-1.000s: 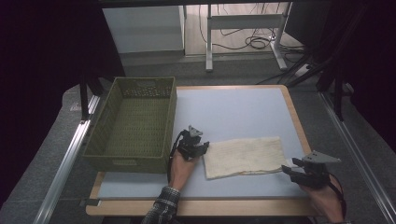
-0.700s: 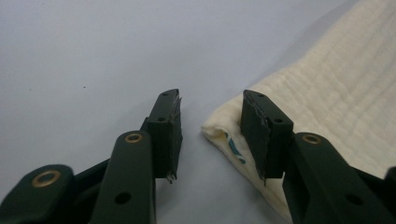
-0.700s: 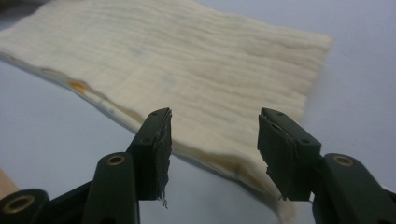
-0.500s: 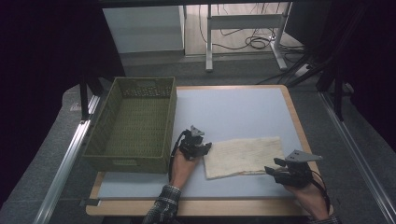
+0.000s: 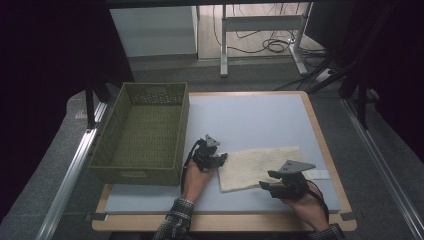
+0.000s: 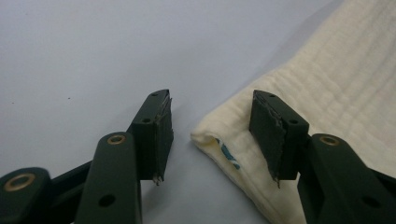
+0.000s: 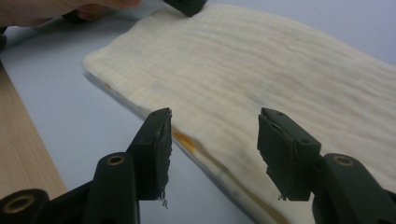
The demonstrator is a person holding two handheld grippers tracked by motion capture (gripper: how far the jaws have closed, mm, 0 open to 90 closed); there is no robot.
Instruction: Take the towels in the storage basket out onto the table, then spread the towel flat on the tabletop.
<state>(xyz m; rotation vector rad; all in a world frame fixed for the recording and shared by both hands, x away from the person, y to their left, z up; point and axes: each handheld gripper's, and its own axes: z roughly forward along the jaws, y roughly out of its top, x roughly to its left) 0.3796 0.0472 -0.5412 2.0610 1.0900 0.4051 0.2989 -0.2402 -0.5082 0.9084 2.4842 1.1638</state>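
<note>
A folded cream cloth, soft and ribbed like quilted gauze, lies flat on the pale blue desk just right of the woven green basket. The left claw has just been opening at its corner, pads off the fabric, probably a release. The right claw, jaws apart, has slid in along the near edge, likely for the next fold.

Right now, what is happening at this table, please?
A person works on a folded cream cloth on the table with a claw in each hand. The left claw has just been opening at the cloth's corner, pads not pressing. The right claw stands open over the cloth's near edge. A green basket sits to the left.
</note>
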